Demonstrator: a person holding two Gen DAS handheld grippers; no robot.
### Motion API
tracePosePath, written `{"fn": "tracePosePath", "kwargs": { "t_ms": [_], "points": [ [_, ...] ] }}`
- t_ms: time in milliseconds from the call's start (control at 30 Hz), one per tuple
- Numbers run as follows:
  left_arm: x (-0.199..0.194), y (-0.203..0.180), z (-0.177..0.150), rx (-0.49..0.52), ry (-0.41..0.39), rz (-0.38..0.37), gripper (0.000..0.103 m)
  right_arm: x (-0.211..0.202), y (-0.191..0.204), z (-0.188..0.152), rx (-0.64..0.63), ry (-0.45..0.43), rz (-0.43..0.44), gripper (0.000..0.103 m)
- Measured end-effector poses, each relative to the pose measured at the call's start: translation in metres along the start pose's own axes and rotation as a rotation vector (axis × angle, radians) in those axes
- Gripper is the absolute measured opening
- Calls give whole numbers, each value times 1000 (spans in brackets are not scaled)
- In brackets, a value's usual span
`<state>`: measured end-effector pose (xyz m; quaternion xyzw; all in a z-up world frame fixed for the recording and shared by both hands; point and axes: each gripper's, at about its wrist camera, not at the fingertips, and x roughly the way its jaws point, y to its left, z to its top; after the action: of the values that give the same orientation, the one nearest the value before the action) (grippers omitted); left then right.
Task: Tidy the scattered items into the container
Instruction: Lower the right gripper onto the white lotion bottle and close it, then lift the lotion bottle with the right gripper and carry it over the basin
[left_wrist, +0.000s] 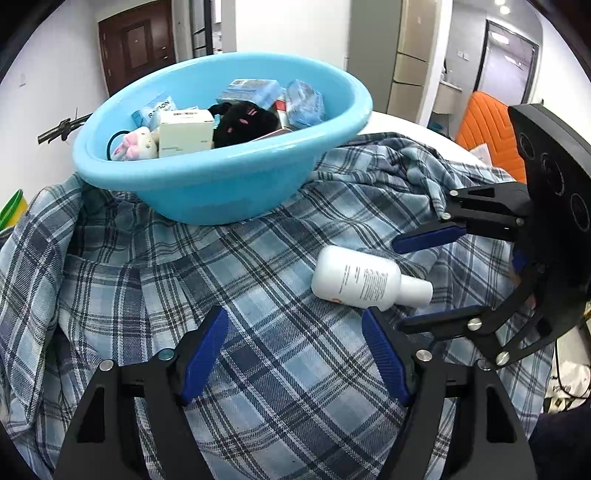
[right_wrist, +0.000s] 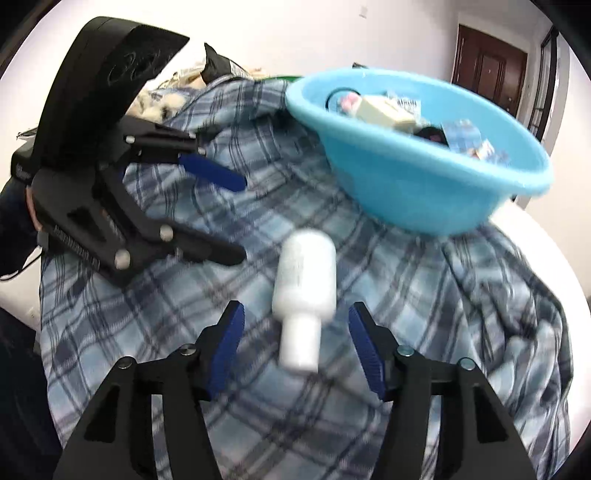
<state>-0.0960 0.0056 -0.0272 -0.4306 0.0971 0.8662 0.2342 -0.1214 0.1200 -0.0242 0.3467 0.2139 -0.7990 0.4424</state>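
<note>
A white bottle lies on its side on the plaid cloth, in front of the light blue basin. In the right wrist view the bottle points its cap towards the camera. My right gripper is open, its blue pads on either side of the cap and clear of it. The left wrist view shows the right gripper coming in from the right around the cap end. My left gripper is open over bare cloth, just left of the bottle, and shows as left gripper. The basin holds a black plush, a cream box and blue packets.
A blue plaid cloth covers a round white table, rumpled at the back right. An orange chair stands beyond the table. A green object sits at the far left edge. A brown door is in the far wall.
</note>
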Motion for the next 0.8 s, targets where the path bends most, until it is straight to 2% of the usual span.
{"fn": "tracePosePath", "kwargs": {
  "t_ms": [133, 300, 333, 367, 500, 533, 633, 800],
  "points": [
    [0, 4, -1, -12, 6, 8, 78, 14, 0, 12, 29, 5, -26, 57],
    [8, 6, -3, -18, 20, 26, 78, 32, -1, 9, 78, 55, -40, 57],
    [9, 6, -3, -23, 21, 28, 78, 34, -1, 6, 89, 67, -47, 55],
    [10, 7, -2, -30, 21, 31, 78, 34, -1, 3, 104, 72, -47, 37],
    [11, 12, -1, -74, 18, 53, 78, 22, -3, -2, 176, 33, -82, 38],
    [10, 12, -1, -88, 16, 82, 78, 18, -3, -2, 195, 26, -79, 38],
    [4, 9, -2, -149, 14, 228, 78, 4, -6, -4, 239, 17, -88, 38],
    [-17, 3, -14, -276, -61, 138, 78, -22, -10, -14, 344, -4, -122, 38]
  ]
}}
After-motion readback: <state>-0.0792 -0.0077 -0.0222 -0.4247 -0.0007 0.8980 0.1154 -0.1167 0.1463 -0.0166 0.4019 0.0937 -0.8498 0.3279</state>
